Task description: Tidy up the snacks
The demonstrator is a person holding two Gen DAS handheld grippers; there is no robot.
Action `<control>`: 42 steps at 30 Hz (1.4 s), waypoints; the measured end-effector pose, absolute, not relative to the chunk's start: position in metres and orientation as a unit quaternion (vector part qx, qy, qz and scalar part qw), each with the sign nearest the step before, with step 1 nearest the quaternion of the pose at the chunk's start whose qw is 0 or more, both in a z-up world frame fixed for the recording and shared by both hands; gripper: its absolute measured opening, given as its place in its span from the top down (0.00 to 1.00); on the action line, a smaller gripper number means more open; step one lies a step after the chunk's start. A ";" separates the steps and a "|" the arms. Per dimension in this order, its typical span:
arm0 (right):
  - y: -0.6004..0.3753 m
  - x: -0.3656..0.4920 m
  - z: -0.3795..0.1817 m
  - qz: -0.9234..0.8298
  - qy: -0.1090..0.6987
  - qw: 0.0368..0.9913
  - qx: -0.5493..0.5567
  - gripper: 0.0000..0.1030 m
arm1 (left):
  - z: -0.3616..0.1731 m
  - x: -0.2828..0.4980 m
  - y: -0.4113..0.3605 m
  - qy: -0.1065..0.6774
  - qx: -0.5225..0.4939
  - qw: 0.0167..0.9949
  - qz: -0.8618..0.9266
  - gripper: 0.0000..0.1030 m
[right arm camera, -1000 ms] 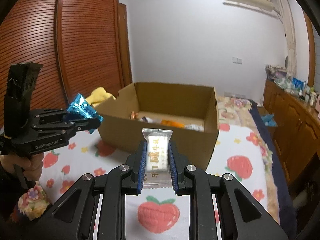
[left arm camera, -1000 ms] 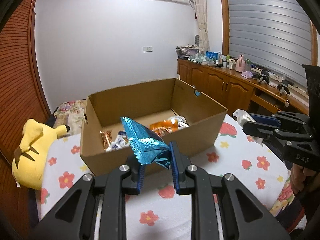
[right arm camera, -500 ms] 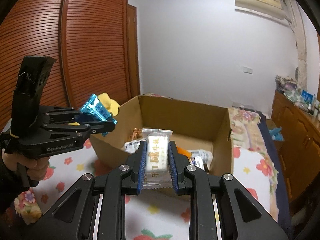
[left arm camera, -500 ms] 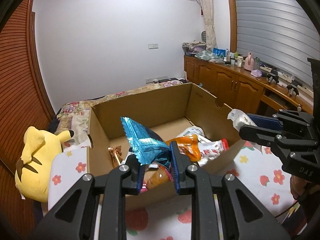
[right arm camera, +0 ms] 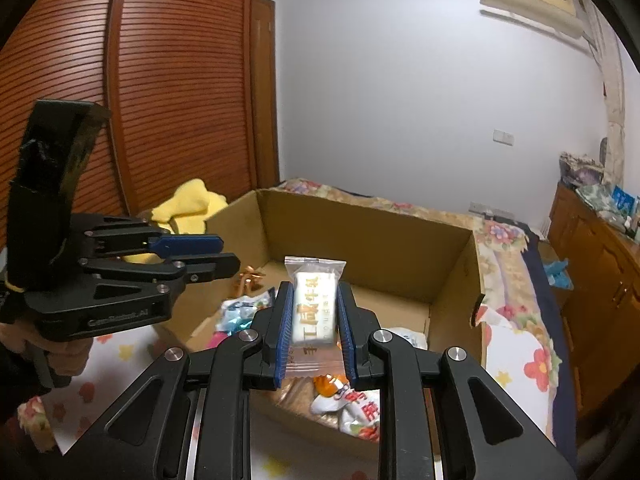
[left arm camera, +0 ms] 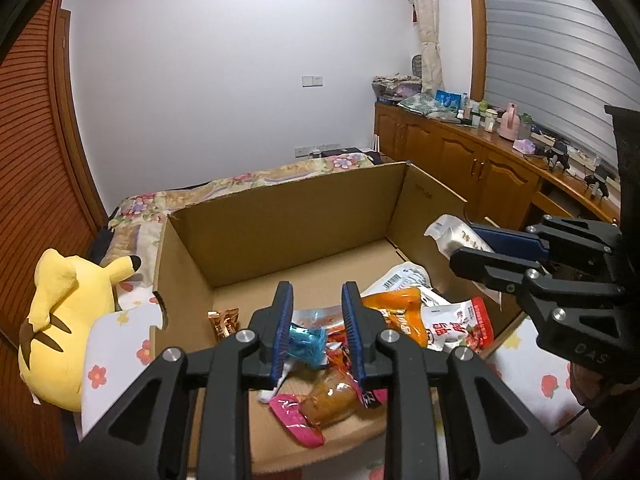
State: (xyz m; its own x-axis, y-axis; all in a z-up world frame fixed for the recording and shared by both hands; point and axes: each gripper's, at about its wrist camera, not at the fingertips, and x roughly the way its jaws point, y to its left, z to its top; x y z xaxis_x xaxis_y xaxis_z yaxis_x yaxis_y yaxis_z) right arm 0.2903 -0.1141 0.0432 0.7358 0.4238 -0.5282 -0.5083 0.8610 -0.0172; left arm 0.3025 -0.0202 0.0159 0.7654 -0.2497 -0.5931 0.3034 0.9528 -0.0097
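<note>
Bedroom, floral bed (left arm camera: 548,384) carries open cardboard box (left arm camera: 304,216) with loose snacks inside. Step: dropping packets into box. Left tool (left arm camera: 316,332) spread wide over box; blue foil packet (left arm camera: 306,342) seems to lie loose on heap between fingers. Right tool (right arm camera: 312,332) clamps white wrapped bar (right arm camera: 314,312) above box's near edge, long axis along fingers, top seal pointing toward far wall. Next: carry bar over interior, release.

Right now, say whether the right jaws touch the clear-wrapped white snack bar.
Touching: the right wrist view shows the right gripper clamping the white snack bar on both sides.
</note>
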 end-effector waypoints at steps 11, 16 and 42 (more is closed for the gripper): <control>-0.111 0.321 0.041 0.215 0.277 0.933 -0.087 0.81 | 0.020 0.311 -0.013 0.296 0.038 0.946 -0.127 0.68; -0.109 0.328 0.042 0.202 0.277 0.936 -0.080 0.81 | 0.020 0.314 -0.009 0.287 0.030 0.950 -0.116 0.66; -0.116 0.314 0.035 0.178 0.275 0.943 -0.061 0.72 | 0.010 0.294 0.002 0.265 0.018 0.960 -0.083 0.52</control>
State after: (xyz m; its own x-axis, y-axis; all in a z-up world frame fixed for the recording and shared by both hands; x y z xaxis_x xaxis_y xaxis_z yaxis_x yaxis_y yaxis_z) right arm 0.3143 -0.1161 0.0351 0.7850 0.3022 -0.5409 -0.3688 0.9294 -0.0161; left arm 0.2944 0.0016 0.0102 0.8454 -0.1497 -0.5128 0.1686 0.9856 -0.0097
